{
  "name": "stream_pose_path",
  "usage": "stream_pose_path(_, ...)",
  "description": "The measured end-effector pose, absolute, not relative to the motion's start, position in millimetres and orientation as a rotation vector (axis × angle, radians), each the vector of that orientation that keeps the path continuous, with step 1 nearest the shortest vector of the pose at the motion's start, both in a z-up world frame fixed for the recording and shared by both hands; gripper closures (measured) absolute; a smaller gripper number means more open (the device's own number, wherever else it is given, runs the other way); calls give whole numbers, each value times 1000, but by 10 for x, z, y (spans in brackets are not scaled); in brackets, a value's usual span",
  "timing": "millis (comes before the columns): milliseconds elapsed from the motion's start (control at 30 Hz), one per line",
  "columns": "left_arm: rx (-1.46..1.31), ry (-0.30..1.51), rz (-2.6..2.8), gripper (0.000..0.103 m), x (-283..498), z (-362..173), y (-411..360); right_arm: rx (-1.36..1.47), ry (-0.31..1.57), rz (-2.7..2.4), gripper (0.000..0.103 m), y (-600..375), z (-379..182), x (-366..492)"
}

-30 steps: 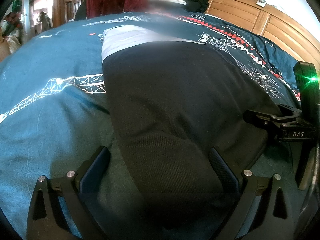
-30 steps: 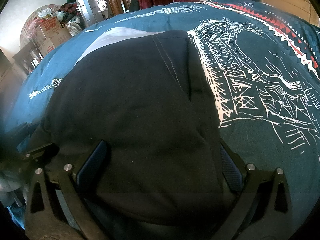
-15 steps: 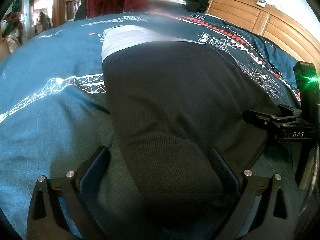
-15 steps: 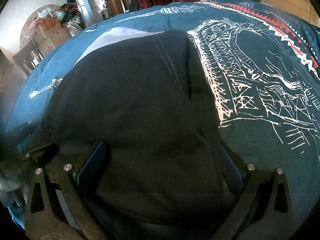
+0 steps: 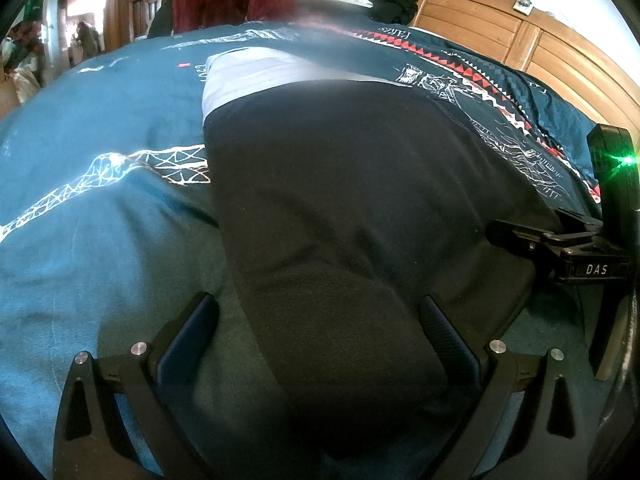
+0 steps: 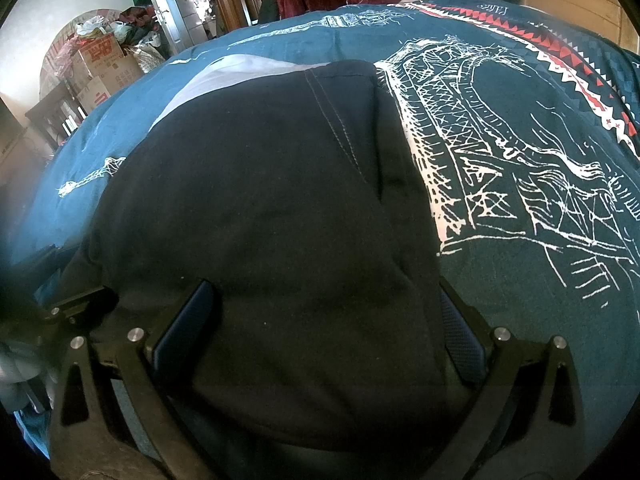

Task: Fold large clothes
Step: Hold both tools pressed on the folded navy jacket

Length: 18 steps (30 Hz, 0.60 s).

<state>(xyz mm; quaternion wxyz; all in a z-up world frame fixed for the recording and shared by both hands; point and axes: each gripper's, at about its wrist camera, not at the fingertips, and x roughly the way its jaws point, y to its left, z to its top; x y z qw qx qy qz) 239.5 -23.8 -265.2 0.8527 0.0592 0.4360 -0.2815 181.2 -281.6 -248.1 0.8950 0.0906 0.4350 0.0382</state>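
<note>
The black garment (image 5: 344, 208), probably trousers judging by the twin stitched seam, lies flat on the teal printed bedspread (image 5: 100, 216) and runs straight away from both tools, its near end bulging up between their fingers. A pale grey piece (image 5: 256, 76) shows beyond its far edge; whether that is lining or a separate item I cannot tell.

The left tool (image 5: 316, 332) is spread wide, with one blue pad on bare bedspread off the cloth's left edge and the other resting on the black fabric. The right tool (image 6: 324, 320) is likewise spread, its pads straddling the near end. Neither pinches anything.

The right tool also shows at the far right of the left view, level with it. That spacing suggests each is set to take one near corner, so the end can be lifted evenly and carried forward over the far half.
</note>
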Motion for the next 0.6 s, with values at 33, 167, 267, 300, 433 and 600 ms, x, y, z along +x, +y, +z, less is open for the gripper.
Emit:
stream_pose_path(33, 124, 919, -592, 0, 2394, -2654, -243, 188, 902, 79, 0, -2816, -2481, 1812)
stream_pose_path(167, 123, 921, -592, 0, 2386, -2656, -244, 188, 902, 79, 0, -2816, -2481, 1811)
stream_pose_path(267, 121, 921, -593, 0, 2389, -2656, -242, 188, 902, 79, 0, -2816, -2481, 1811)
stream_pose_path(300, 120, 921, -593, 0, 2390, -2658, -241, 188, 902, 79, 0, -2816, -2482, 1812)
stream_pose_path(433, 118, 924, -594, 0, 2396, -2662, -240, 188, 902, 79, 0, -2819, -2480, 1809)
stream_pose_path(600, 117, 925, -594, 0, 2396, -2663, -241, 188, 902, 80, 0, -2816, -2481, 1812)
